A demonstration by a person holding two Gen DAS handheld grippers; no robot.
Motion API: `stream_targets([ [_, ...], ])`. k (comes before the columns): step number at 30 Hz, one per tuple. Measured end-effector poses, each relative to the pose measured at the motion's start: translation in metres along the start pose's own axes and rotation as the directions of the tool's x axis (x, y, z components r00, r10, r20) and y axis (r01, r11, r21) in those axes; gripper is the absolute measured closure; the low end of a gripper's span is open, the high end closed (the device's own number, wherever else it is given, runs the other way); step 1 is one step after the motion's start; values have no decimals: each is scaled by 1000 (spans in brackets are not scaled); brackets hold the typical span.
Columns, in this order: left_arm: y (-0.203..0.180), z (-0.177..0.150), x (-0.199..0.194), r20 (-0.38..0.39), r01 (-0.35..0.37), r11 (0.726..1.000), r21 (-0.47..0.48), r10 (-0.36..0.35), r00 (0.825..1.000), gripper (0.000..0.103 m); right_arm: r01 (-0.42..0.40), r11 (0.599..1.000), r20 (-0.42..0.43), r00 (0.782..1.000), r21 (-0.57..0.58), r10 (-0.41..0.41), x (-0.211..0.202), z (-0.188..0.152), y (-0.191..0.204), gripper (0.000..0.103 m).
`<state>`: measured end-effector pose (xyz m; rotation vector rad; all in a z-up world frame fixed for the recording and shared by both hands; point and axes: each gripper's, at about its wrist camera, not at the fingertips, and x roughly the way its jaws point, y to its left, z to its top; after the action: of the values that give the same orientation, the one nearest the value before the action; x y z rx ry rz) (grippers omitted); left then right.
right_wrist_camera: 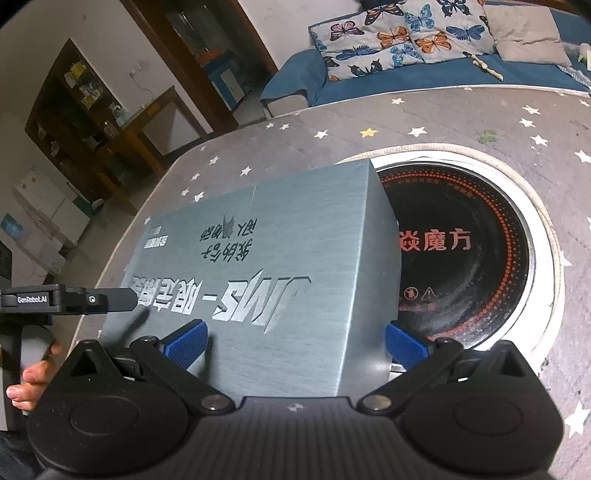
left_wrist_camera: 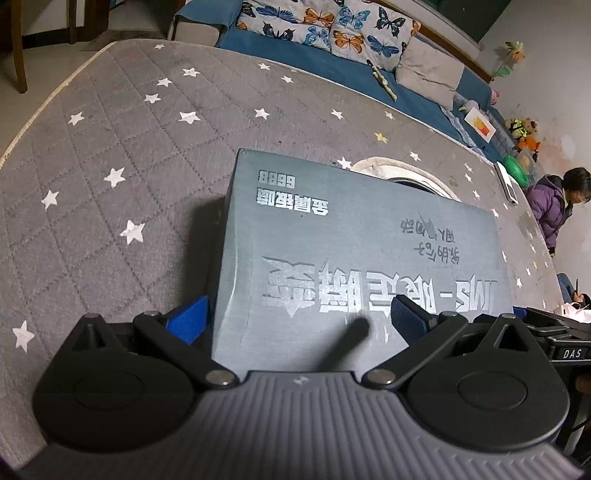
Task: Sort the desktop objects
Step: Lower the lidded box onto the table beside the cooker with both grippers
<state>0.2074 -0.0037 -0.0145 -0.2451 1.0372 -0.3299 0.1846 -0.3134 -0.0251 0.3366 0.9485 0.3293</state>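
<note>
A large grey-blue box [left_wrist_camera: 362, 251] with silver lettering lies flat on the star-patterned grey table cover [left_wrist_camera: 110, 147]. My left gripper [left_wrist_camera: 299, 319] is open at the box's near left corner: one blue pad sits beside the left side face, the other over the lid. My right gripper [right_wrist_camera: 295, 345] is open at the near right corner of the box [right_wrist_camera: 266, 251], one pad over the lid and one beside the right face. The box's far right end overlaps a round black cooktop [right_wrist_camera: 461, 251] set into the table. The left gripper [right_wrist_camera: 74, 299] shows at the left of the right wrist view.
A blue sofa with butterfly cushions [left_wrist_camera: 325, 29] runs behind the table. A person in a purple jacket [left_wrist_camera: 554, 210] sits at the far right. A white device [left_wrist_camera: 508, 181] lies near the far right table edge. Dark wooden shelves [right_wrist_camera: 85, 107] stand beyond the left edge.
</note>
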Motion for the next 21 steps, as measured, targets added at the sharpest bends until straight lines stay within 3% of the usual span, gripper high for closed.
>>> stream_targets([
  [21,-10,-9,-14,47,-25,998,53,23,999,0,86,995,43,995,-43,-84,-10,-7,6,0],
])
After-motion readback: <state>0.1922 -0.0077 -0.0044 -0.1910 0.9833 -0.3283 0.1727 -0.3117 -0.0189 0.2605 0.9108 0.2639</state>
